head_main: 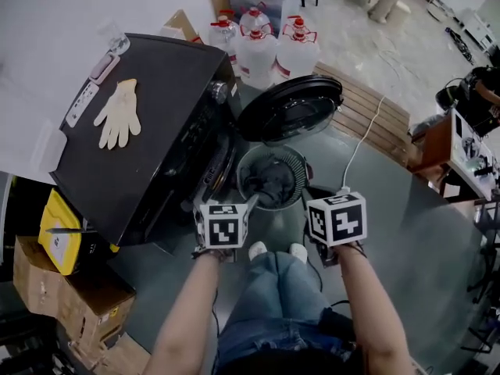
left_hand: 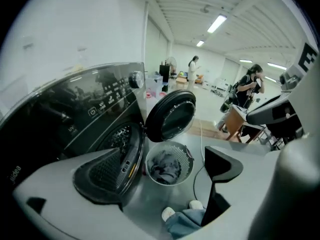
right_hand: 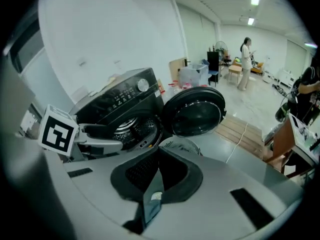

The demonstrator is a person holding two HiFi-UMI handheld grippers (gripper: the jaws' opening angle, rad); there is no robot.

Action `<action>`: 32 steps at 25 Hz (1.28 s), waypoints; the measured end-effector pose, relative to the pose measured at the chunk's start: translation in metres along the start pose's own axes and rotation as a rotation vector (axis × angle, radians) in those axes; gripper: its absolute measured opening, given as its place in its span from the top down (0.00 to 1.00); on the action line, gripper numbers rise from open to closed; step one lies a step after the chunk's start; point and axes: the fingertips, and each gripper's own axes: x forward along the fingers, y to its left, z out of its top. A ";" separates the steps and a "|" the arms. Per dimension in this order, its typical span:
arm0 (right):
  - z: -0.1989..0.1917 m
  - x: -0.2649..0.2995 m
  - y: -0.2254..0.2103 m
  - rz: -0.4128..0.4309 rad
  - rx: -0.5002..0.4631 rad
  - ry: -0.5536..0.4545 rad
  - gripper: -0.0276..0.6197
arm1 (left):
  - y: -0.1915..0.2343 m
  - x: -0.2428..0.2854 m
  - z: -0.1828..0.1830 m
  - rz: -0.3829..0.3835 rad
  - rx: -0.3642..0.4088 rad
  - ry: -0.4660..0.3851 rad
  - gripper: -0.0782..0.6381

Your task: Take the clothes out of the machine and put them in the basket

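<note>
The black washing machine (head_main: 141, 131) stands at the left with its round door (head_main: 291, 108) swung open. Its metal drum (right_hand: 127, 129) shows in the right gripper view, and I see no clothes in it. A white mesh basket (head_main: 242, 166) sits on the floor in front and holds dark grey clothes (head_main: 273, 180), which the left gripper view also shows (left_hand: 166, 168). My left gripper (head_main: 234, 205) hangs above the basket's near left side with its jaws wide open and empty (left_hand: 172, 149). My right gripper (head_main: 316, 198) is at the basket's near right, shut with nothing in it (right_hand: 160, 151).
A white glove (head_main: 119, 113) lies on the machine's top. Water jugs (head_main: 258, 45) stand behind the door, beside a wooden pallet (head_main: 367, 108) and a white cable (head_main: 363, 139). Cardboard boxes (head_main: 62, 287) are stacked at the left. Two people (left_hand: 250, 84) stand far off.
</note>
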 end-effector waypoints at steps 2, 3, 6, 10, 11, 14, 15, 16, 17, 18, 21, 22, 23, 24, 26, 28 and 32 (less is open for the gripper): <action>0.003 -0.012 0.005 0.003 0.006 -0.017 0.95 | 0.003 -0.012 0.010 0.009 -0.033 -0.041 0.15; 0.005 -0.017 0.006 0.010 0.031 -0.029 0.95 | 0.004 -0.018 0.015 0.011 -0.048 -0.060 0.15; 0.008 -0.033 0.017 0.076 0.091 -0.080 0.95 | 0.001 -0.038 0.024 0.017 -0.064 -0.104 0.15; 0.013 -0.060 0.028 0.149 0.022 -0.134 0.95 | -0.013 -0.069 0.033 0.041 -0.099 -0.172 0.15; 0.014 -0.068 0.029 0.150 0.000 -0.144 0.95 | -0.017 -0.078 0.036 0.049 -0.101 -0.191 0.16; 0.015 -0.093 0.035 0.171 -0.052 -0.180 0.95 | -0.028 -0.104 0.040 0.072 -0.068 -0.241 0.15; 0.014 -0.101 0.039 0.184 -0.068 -0.192 0.95 | -0.030 -0.113 0.042 0.077 -0.055 -0.261 0.15; 0.013 -0.109 0.042 0.195 -0.084 -0.204 0.95 | -0.031 -0.122 0.045 0.082 -0.045 -0.282 0.15; 0.013 -0.116 0.044 0.203 -0.100 -0.218 0.95 | -0.032 -0.131 0.047 0.089 -0.038 -0.302 0.15; 0.012 -0.123 0.047 0.211 -0.113 -0.234 0.95 | -0.033 -0.141 0.050 0.098 -0.033 -0.321 0.15; 0.015 -0.146 0.051 0.242 -0.138 -0.284 0.95 | -0.040 -0.170 0.057 0.127 -0.023 -0.380 0.15; 0.017 -0.155 0.052 0.252 -0.144 -0.306 0.95 | -0.045 -0.180 0.059 0.136 -0.019 -0.402 0.15; 0.019 -0.164 0.052 0.258 -0.152 -0.330 0.95 | -0.049 -0.189 0.061 0.145 -0.014 -0.424 0.15; 0.020 -0.173 0.054 0.263 -0.165 -0.356 0.95 | -0.053 -0.199 0.062 0.154 -0.008 -0.444 0.15; 0.022 -0.192 0.057 0.272 -0.207 -0.402 0.95 | -0.061 -0.219 0.063 0.177 0.003 -0.480 0.16; 0.020 -0.211 0.060 0.273 -0.263 -0.444 0.95 | -0.068 -0.241 0.061 0.204 0.017 -0.520 0.18; 0.020 -0.250 0.059 0.274 -0.348 -0.540 0.95 | -0.085 -0.283 0.059 0.252 0.046 -0.611 0.26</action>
